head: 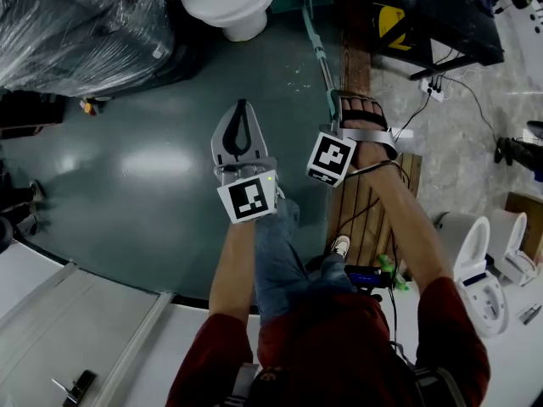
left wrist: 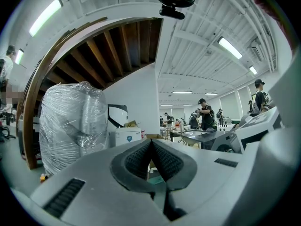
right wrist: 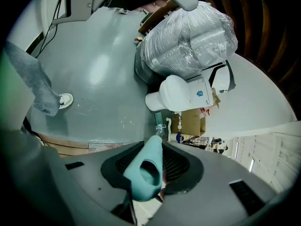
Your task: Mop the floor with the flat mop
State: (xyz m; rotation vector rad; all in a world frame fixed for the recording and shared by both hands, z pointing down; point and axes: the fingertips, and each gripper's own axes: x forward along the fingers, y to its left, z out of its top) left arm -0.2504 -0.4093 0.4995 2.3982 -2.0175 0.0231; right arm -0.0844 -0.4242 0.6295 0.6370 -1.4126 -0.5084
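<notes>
The flat mop has a teal handle that slants down to a teal mop head on the grey-green floor by a white toilet. My right gripper is shut on the handle's upper end. In the right gripper view the teal grip sits between the pads, and the shaft runs to the mop head on the floor. My left gripper hangs left of the handle, apart from it. Its jaws are shut with nothing between them, and it faces out across the room.
A white toilet stands at the far end beside a plastic-wrapped stack. A wooden strip edges the floor on the right, with cables beyond it. More toilets stand at the right. The person's shoe is below the grippers.
</notes>
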